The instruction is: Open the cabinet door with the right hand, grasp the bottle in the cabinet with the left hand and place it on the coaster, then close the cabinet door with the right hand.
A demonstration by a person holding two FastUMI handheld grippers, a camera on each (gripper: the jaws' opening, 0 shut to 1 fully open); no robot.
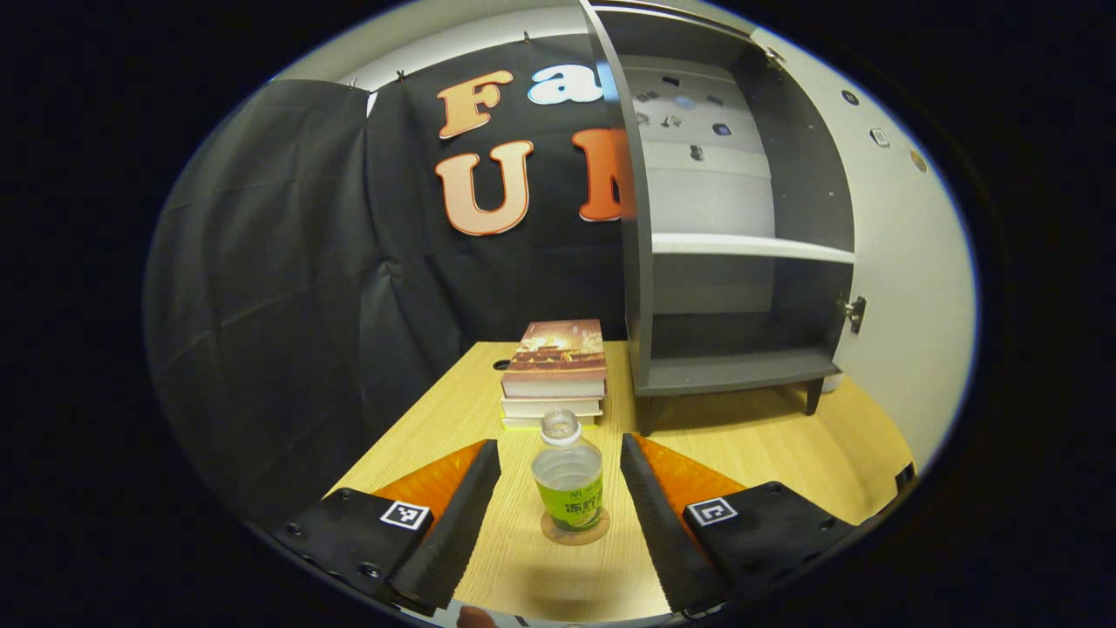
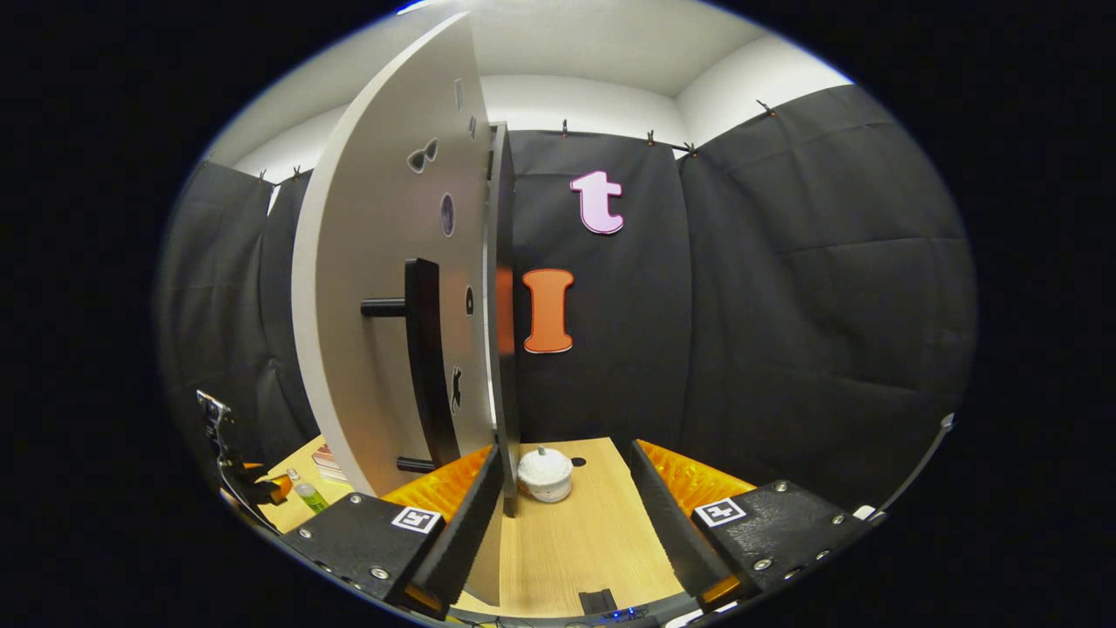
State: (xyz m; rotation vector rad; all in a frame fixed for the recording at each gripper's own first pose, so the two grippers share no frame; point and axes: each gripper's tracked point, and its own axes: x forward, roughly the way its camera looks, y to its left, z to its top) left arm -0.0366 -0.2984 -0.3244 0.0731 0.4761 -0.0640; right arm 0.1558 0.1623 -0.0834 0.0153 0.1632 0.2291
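Bottle set on the coaster; the open door waits for the right claw.

The bottle (image 1: 568, 475) stands upright on the coaster (image 1: 575, 530) on the counter (image 1: 767, 445), between the fingers of the left claw (image 1: 561, 488), which is spread wide and touches nothing. The cabinet (image 1: 741, 262) is empty. In the right gripper view the right claw (image 2: 565, 497) is also wide, holding nothing, and the cabinet door (image 2: 384, 288) stands edge-on just ahead on its left, its upright handle (image 2: 427, 358) on the face turned away. Closing it likely means pushing that face, so the right claw is plainly the nearer.
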